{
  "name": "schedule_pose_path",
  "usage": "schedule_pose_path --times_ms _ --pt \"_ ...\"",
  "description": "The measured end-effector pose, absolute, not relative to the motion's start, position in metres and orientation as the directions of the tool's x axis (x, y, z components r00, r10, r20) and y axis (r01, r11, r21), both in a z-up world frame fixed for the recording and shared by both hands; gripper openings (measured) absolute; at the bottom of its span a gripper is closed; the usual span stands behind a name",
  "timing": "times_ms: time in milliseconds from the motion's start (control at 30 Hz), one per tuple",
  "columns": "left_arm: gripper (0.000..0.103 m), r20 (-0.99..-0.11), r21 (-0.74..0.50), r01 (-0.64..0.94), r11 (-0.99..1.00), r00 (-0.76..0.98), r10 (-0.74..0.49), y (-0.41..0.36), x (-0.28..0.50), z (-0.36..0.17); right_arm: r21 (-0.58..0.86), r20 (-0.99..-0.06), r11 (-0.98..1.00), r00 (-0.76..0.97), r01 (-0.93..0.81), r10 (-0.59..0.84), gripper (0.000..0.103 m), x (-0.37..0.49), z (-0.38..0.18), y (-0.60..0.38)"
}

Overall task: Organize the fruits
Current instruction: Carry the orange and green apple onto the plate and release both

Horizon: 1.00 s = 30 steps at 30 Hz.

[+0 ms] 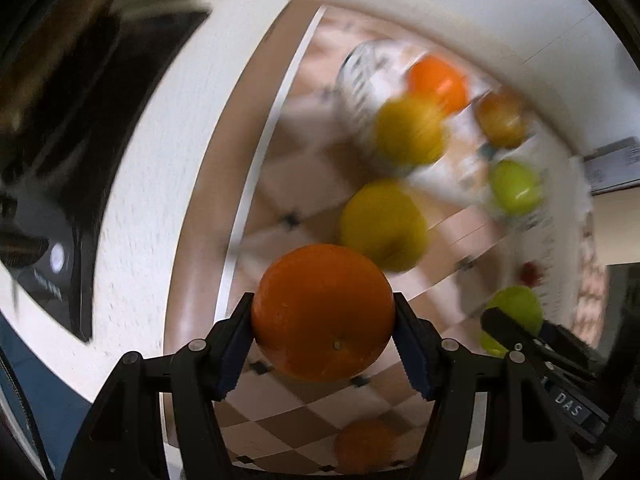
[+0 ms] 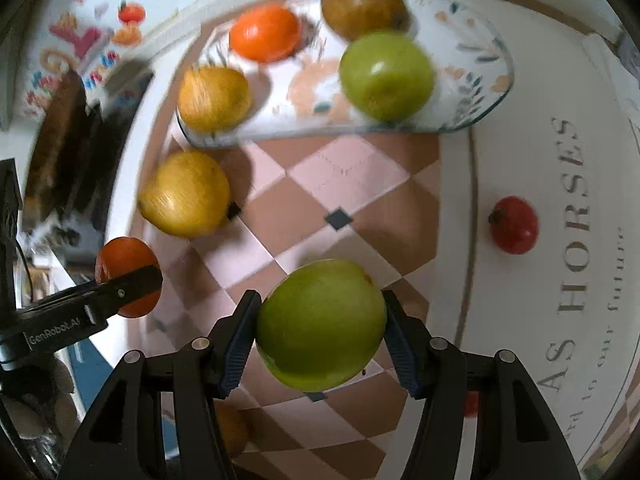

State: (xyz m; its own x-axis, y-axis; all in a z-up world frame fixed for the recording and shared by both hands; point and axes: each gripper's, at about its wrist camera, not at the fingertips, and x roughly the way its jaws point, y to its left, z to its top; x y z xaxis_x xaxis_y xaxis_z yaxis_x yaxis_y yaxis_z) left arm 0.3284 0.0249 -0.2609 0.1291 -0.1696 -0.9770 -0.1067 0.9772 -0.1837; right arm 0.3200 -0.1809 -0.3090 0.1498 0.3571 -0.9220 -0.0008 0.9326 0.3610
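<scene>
Fruit fills both grippers above a table [image 2: 520,152] spread with a pink-and-brown checked cloth [image 2: 340,184]. The left gripper [image 1: 323,344] is closed about halfway on an orange [image 1: 323,312], its blue pads pressing the fruit's two sides, and the orange hangs clear of the cloth. The right gripper [image 2: 320,340] is closed to much the same width on a green apple [image 2: 320,324], clamped between its pads in the same way and also held off the cloth. In the right wrist view the left gripper's finger crosses the orange at the left edge of the picture, well apart from the apple. Farther along the table lies a glass tray [image 2: 492,92] with a floral pattern, and four fruits sit in it: a second orange [image 2: 264,32] and a brownish fruit [image 2: 362,6] at its far side, a yellow fruit [image 2: 214,98] at its near left end, and a second green apple [image 2: 386,76] near its middle. Another yellow fruit [image 2: 186,194] rests on the cloth just in front of the tray's left end. A small red fruit [image 2: 514,224] lies alone on the white part of the table to the right, beside large printed letters. The left wrist view is blurred; it shows one more orange-coloured fruit [image 1: 366,446] on the cloth beneath the held orange.
</scene>
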Motion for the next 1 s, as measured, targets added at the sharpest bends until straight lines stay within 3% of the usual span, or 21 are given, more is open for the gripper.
schedule_pose_path --times_ms 167,300,667,1000 --pt "0.063 -0.962 -0.173 -0.015 0.985 0.216 -0.166 0.015 0.376 -0.211 0.396 -0.887 0.917 0.273 0.034 0.373 0.062 0.348 -0.259 -0.218" --pt "0.063 -0.966 -0.147 0.026 0.989 0.213 -0.149 0.004 0.426 -0.205 0.343 -0.899 0.938 0.308 0.049 0.313 0.063 0.387 -0.253 -0.244" --pt "0.063 -0.993 -0.112 -0.014 0.994 -0.023 -0.112 0.007 0.52 -0.282 0.304 -0.942 0.948 0.177 0.094 0.284 0.063 0.465 -0.297 -0.266" --pt "0.064 -0.992 -0.085 -0.019 0.996 -0.092 -0.087 0.004 0.523 -0.309 0.276 -0.958 0.955 0.113 0.108 0.264 0.063 0.482 -0.317 -0.258"
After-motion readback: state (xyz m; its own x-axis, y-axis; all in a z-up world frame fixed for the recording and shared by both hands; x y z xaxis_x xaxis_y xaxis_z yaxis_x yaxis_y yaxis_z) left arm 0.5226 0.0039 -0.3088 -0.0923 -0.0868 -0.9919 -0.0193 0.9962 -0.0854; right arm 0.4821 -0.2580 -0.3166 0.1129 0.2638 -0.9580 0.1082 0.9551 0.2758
